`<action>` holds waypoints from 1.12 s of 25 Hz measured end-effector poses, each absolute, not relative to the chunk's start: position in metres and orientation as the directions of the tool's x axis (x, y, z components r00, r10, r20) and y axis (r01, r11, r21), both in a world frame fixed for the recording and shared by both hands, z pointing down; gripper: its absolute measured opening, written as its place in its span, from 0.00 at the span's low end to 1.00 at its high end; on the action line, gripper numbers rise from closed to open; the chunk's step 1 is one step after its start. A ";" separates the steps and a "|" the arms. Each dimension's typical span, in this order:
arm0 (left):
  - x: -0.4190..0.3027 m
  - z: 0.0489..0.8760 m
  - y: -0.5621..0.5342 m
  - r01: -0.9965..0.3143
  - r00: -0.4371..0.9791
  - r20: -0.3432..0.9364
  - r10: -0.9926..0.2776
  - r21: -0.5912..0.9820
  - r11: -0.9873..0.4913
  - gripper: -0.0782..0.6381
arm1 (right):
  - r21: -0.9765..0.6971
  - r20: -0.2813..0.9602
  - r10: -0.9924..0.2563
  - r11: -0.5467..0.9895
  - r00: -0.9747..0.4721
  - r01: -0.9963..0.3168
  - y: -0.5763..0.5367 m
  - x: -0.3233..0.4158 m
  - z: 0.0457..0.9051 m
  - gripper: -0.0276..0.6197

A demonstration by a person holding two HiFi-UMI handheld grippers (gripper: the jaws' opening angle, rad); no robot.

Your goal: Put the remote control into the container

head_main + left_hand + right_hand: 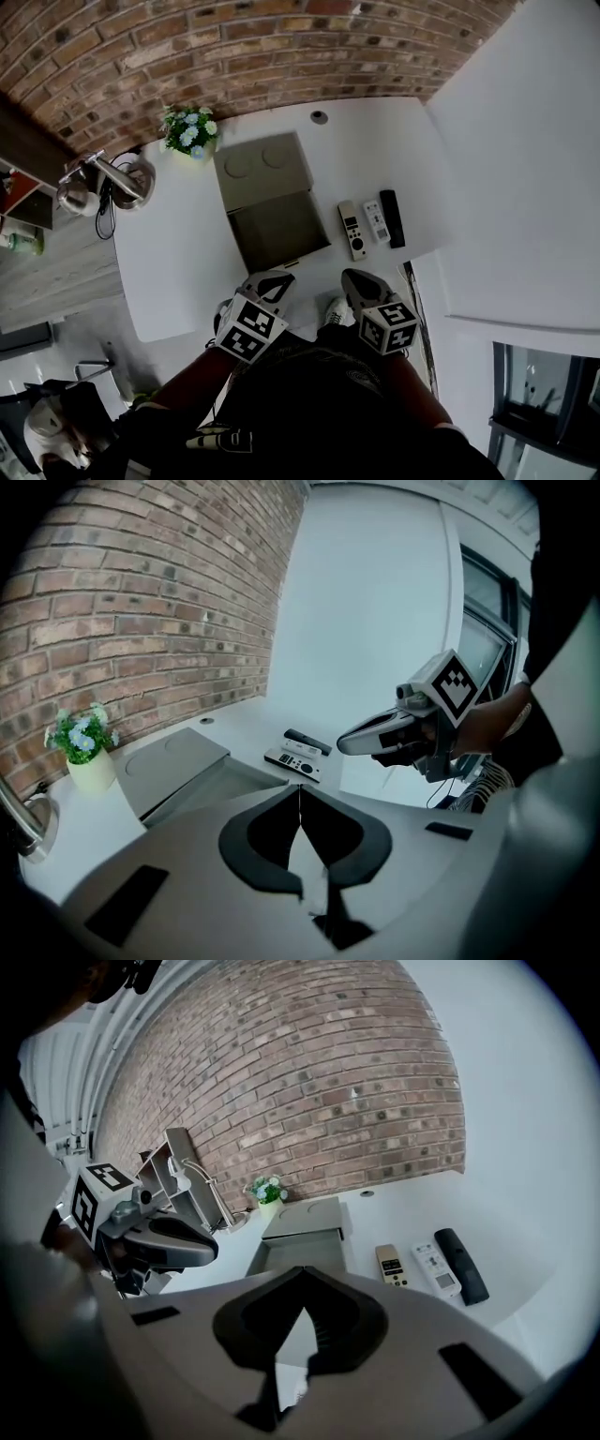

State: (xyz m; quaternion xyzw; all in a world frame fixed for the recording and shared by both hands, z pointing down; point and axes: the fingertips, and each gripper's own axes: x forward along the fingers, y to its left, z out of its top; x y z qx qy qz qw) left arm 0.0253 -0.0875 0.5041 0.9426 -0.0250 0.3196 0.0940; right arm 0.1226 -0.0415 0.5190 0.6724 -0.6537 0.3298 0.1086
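Jaws on both tools are pressed together with nothing between them, as each gripper view shows. In the head view the left gripper (277,279) sits just below the centre of the frame. Its tip is over the lower part of the white table (178,253), just under the lower edge of the container (281,230). The right gripper (354,277) lies to its right at the same height. The two tools are near each other but apart, and both point up the frame.

The container is a grey open box at the middle of the picture, its inside bare. Its lid (262,169), grey with two round marks, lies flat directly above it in the frame, meeting its upper edge.

Right of the container, on the tabletop and outside the box, three remotes lie in a row. The grey remote control (352,230) is nearest the container, the white remote control (376,220) is in the middle and the black remote control (392,217) is furthest right. They lie close together; whether they touch cannot be told. The right gripper's tip is just below the grey one and apart from it.

A small pot of pale flowers (190,129) stands at the table's upper left corner, near the brick wall (187,47) that curves across the top of the frame.
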 end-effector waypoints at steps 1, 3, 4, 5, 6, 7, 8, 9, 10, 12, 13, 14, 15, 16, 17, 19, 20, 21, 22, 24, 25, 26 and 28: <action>0.029 0.506 -0.089 -0.106 0.791 0.611 0.015 0.161 -0.981 0.12 | -0.272 0.588 -0.806 -0.124 -0.063 -0.954 -0.044 0.128 0.522 0.05; 0.034 0.512 -0.092 -0.108 0.783 0.622 0.016 0.160 -0.981 0.12 | -0.240 0.596 -0.802 -0.124 -0.046 -0.963 -0.048 0.141 0.527 0.05; 0.036 0.514 -0.095 -0.112 0.777 0.629 0.011 0.155 -0.981 0.12 | -0.222 0.601 -0.799 -0.121 -0.038 -0.967 -0.051 0.148 0.530 0.05; 0.038 0.517 -0.099 -0.123 0.771 0.637 -0.002 0.146 -0.982 0.12 | -0.202 0.606 -0.795 -0.118 -0.030 -0.972 -0.054 0.156 0.533 0.05; 0.039 0.520 -0.105 -0.143 0.764 0.645 -0.023 0.134 -0.981 0.12 | -0.183 0.613 -0.790 -0.114 -0.023 -0.977 -0.057 0.164 0.536 0.05; 0.040 0.522 -0.113 -0.170 0.756 0.653 -0.050 0.121 -0.978 0.12 | -0.163 0.622 -0.783 -0.109 -0.016 -0.981 -0.060 0.172 0.539 0.05; 0.041 0.523 -0.122 -0.199 0.747 0.660 -0.078 0.110 -0.974 0.12 | -0.140 0.634 -0.774 -0.104 -0.009 -0.985 -0.063 0.180 0.543 0.05; 0.042 0.524 -0.130 -0.227 0.739 0.665 -0.104 0.101 -0.969 0.12 | -0.115 0.648 -0.761 -0.095 -0.002 -0.989 -0.066 0.189 0.548 0.05; 0.043 0.524 -0.136 -0.250 0.732 0.670 -0.124 0.094 -0.964 0.12 | -0.088 0.665 -0.747 -0.085 0.005 -0.993 -0.069 0.196 0.555 0.05; 0.046 0.525 -0.144 -0.278 0.717 0.680 -0.154 0.075 -0.958 0.12 | -0.047 0.697 -0.717 -0.059 0.009 -0.997 -0.074 0.208 0.570 0.05; 0.048 0.526 -0.146 -0.284 0.706 0.689 -0.166 0.061 -0.957 0.12 | -0.039 0.710 -0.704 -0.048 0.006 -0.998 -0.077 0.212 0.577 0.05; 0.050 0.529 -0.148 -0.288 0.692 0.700 -0.176 0.044 -0.957 0.12 | -0.036 0.723 -0.691 -0.038 0.000 -0.999 -0.080 0.215 0.584 0.06; 0.052 0.533 -0.150 -0.290 0.676 0.713 -0.186 0.025 -0.957 0.12 | -0.034 0.734 -0.679 -0.027 -0.006 -0.999 -0.084 0.218 0.590 0.05; 0.054 0.538 -0.152 -0.291 0.659 0.726 -0.195 0.007 -0.957 0.12 | -0.030 0.744 -0.668 -0.019 -0.010 -0.999 -0.087 0.221 0.597 0.06; 0.056 0.543 -0.153 -0.289 0.643 0.740 -0.199 -0.007 -0.957 0.12 | -0.028 0.752 -0.659 -0.016 -0.011 -0.999 -0.090 0.223 0.605 0.06; 0.058 0.554 -0.152 -0.278 0.611 0.767 -0.195 -0.023 -0.960 0.12 | -0.027 0.770 -0.638 -0.022 -0.007 -0.999 -0.093 0.227 0.620 0.06; 0.058 0.558 -0.151 -0.272 0.599 0.778 -0.190 -0.025 -0.962 0.12 | -0.026 0.780 -0.626 -0.028 -0.003 -0.999 -0.094 0.229 0.626 0.06; 0.060 0.561 -0.150 -0.268 0.591 0.786 -0.183 -0.023 -0.963 0.12 | -0.023 0.790 -0.614 -0.033 0.003 -0.999 -0.095 0.232 0.632 0.06; 0.061 0.563 -0.149 -0.265 0.586 0.791 -0.176 -0.018 -0.964 0.12 | -0.018 0.799 -0.602 -0.037 0.008 -0.999 -0.096 0.235 0.637 0.09; 0.063 0.566 -0.148 -0.267 0.581 0.798 -0.162 -0.002 -0.964 0.12 | -0.009 0.814 -0.581 -0.038 0.015 -0.999 -0.101 0.240 0.648 0.23; 0.063 0.568 -0.147 -0.271 0.578 0.801 -0.155 0.009 -0.963 0.12 | -0.007 0.822 -0.569 -0.036 0.015 -0.999 -0.103 0.241 0.654 0.28; 0.063 0.571 -0.146 -0.278 0.576 0.804 -0.147 0.023 -0.960 0.12 | -0.010 0.833 -0.553 -0.033 0.010 -0.999 -0.103 0.241 0.659 0.31; 0.059 0.575 -0.144 -0.299 0.574 0.808 -0.132 0.057 -0.952 0.12 | -0.014 0.856 -0.517 -0.026 0.002 -1.000 -0.103 0.239 0.669 0.35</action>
